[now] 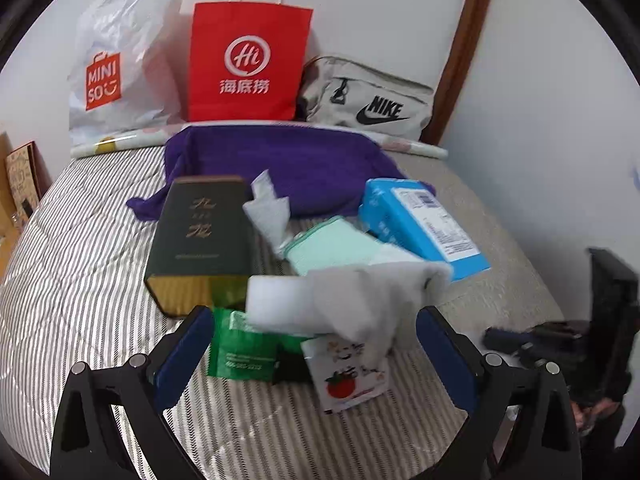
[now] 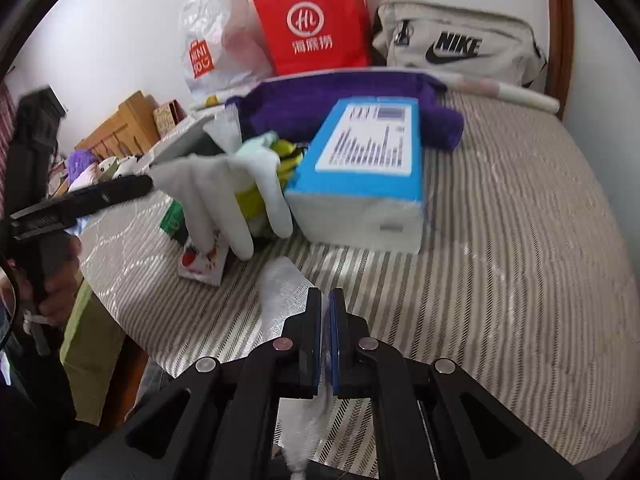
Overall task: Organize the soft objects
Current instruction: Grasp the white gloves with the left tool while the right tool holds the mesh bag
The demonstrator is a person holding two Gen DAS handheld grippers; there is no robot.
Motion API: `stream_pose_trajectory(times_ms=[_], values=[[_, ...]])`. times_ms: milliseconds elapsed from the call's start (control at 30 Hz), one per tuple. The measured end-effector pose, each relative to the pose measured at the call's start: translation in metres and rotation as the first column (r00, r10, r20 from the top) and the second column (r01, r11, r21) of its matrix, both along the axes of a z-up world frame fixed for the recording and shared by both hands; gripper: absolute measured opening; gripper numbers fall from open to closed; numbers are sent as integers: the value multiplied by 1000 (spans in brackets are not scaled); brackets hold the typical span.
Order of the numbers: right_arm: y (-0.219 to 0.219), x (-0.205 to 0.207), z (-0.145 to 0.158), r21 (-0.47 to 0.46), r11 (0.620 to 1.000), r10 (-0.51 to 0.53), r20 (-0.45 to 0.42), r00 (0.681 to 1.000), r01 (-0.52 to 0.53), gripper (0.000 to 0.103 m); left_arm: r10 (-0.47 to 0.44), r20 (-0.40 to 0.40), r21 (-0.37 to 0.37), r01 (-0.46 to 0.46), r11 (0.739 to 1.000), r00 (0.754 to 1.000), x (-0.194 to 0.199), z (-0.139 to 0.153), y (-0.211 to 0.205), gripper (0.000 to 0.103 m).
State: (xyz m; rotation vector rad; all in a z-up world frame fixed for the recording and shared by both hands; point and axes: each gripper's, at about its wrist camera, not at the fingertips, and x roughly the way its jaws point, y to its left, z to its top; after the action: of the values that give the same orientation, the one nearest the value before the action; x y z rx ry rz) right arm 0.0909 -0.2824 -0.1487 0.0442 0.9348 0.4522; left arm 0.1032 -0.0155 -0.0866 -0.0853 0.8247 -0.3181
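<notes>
Left gripper (image 1: 316,334): jaws spread wide, nothing clamped between the blue pads (image 1: 186,356). White glove (image 1: 360,300) draped just beyond the fingertips, over a green packet (image 1: 240,354) and a tomato-printed sachet (image 1: 348,376); contact with the pads not discernible.

Right gripper (image 2: 325,308): jaws nearly closed, pinching a thin translucent plastic sheet (image 2: 280,288) that lies on the striped bedcover (image 2: 500,260).

Centre of bed: blue tissue pack (image 1: 424,224), mint-green cloth (image 1: 340,244), dark green box (image 1: 200,236) to the left. Purple towel (image 1: 288,168) beyond these.

Far edge, against the wall: white Miniso bag (image 1: 116,64) at left, red paper bag (image 1: 248,60) in the middle, grey Nike pouch (image 1: 368,100) at right.
</notes>
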Motion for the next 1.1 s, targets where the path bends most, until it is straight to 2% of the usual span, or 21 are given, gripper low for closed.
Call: stream_pose_trajectory(times_ms=[100,267,367,433,533,600,667,800,867,933,1000,1100], values=[[4,2,-7,12,1000,21,-23,1000,-21,8,-14,12,6,14,1000,1000,6,10,-10,101],[15,-1,-17,28,997,71,-44,997,-70,10,-64,-6,110,65,992,998,33,10,-46,101],[17,-3,-22,51,995,85,-53,995,-82,21,-68,-52,158,76,984,996,48,-1,-57,101],[19,-5,-23,57,994,93,-50,994,-90,37,-68,-91,158,81,984,994,53,-10,-58,101],[21,-7,-24,61,994,97,-33,995,-95,44,-70,-121,151,88,985,990,50,-22,-55,101],[24,-9,-24,54,994,101,-20,995,-100,47,-71,-121,152,90,984,990,44,-24,-53,90],[27,-9,-24,36,994,105,-6,994,-105,50,-69,-126,149,88,985,990,41,-27,-51,72],[35,-9,-24,-5,996,89,27,996,-89,52,-70,-120,123,85,989,990,39,-29,-48,52],[37,-11,-24,-32,996,83,42,996,-82,52,-72,-104,107,83,991,992,36,-27,-45,37],[40,-14,-25,-66,994,86,60,995,-82,51,-78,-95,91,87,992,992,35,-25,-42,29],[41,-15,-25,-93,993,79,72,994,-72,46,-79,-85,82,86,993,993,33,-23,-38,24],[38,-14,-24,-124,991,55,81,995,-45,28,-73,-70,46,77,996,995,29,-19,-27,19]])
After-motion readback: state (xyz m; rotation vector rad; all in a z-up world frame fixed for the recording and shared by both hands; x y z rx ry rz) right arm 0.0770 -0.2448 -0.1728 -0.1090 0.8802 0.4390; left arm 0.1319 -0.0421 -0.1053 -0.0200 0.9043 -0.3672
